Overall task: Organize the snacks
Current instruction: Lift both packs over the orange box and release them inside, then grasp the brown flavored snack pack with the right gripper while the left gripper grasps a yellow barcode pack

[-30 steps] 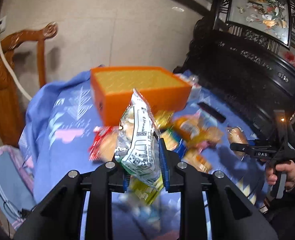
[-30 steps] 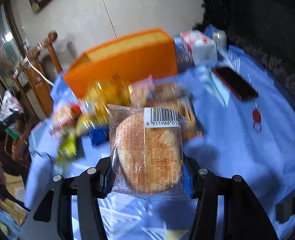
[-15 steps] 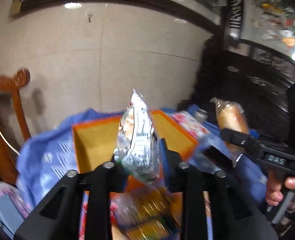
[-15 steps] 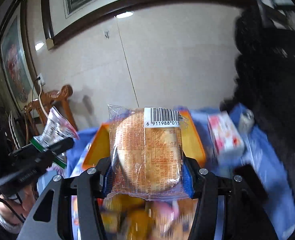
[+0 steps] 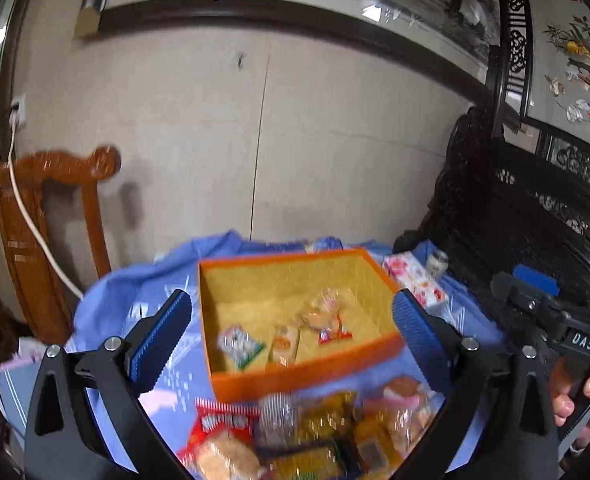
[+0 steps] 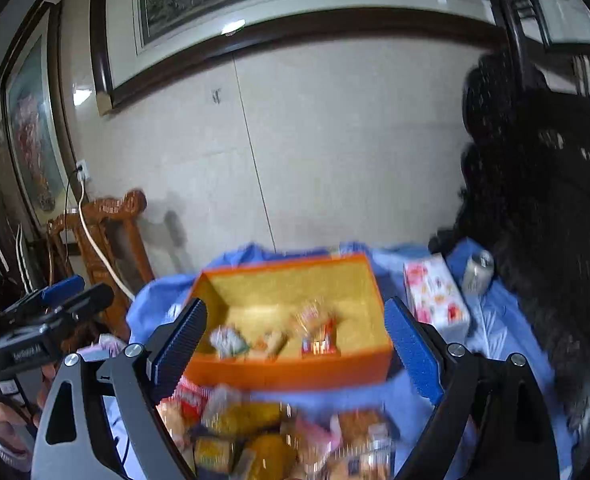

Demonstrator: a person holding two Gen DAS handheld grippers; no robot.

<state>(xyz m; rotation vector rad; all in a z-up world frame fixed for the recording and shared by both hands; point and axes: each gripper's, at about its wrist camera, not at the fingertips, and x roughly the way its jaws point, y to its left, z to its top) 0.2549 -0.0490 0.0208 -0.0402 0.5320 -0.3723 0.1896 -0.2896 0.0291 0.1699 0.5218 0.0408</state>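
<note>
Left wrist view shows your open orange cardboard box with a yellow lining (image 5: pixel 295 312) sitting on the blue patterned cloth (image 5: pixel 135 300) that covers the table. On its floor lie a white-and-green packet (image 5: pixel 240 345), a narrow orange-printed packet (image 5: pixel 285 343) and a clear wrapped bun with a red end (image 5: pixel 327 316). Just in front of the box, a loose heap of wrapped snacks (image 5: pixel 315 436) lies on the cloth, blurred, with a red-and-white bag (image 5: pixel 225 424) at its left edge.

Your left gripper (image 5: pixel 293 332) has just been opening; its blue ribbed pads (image 5: pixel 161 334) now stand wide apart with nothing between them. Your right gripper (image 6: pixel 295 340) has likewise just been opening, and its blue pads (image 6: pixel 413 354) are spread and empty, framing the box.

Beside the box's right wall stands a white carton with pink flowers (image 6: pixel 435 300), and a small silver can (image 6: pixel 477 272) sits just beyond it. A carved wooden chair (image 5: pixel 51 216) stands off the table's left side.
</note>
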